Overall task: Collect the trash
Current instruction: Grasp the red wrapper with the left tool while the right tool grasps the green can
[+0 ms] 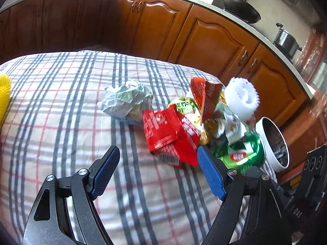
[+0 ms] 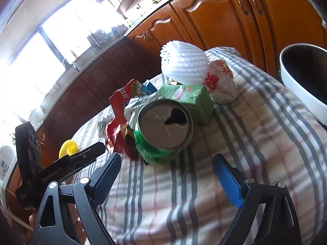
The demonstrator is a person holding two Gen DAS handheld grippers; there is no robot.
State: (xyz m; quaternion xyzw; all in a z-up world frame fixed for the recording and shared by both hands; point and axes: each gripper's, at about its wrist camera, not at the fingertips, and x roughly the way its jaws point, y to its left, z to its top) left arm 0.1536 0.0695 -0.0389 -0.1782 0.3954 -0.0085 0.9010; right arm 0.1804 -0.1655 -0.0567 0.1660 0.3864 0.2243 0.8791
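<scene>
Approach step: both tongs, left (image 1: 158, 168) and right (image 2: 167, 175), spread and empty. Next up, pinching crushed green can (image 2: 163, 132) at twelve o'clock, then bin (image 2: 302, 83).

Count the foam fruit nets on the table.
2. A white net sits atop the trash pile, behind the green carton; a yellow net lies apart on the cloth's far left. Others may hide under wrappers.
</scene>
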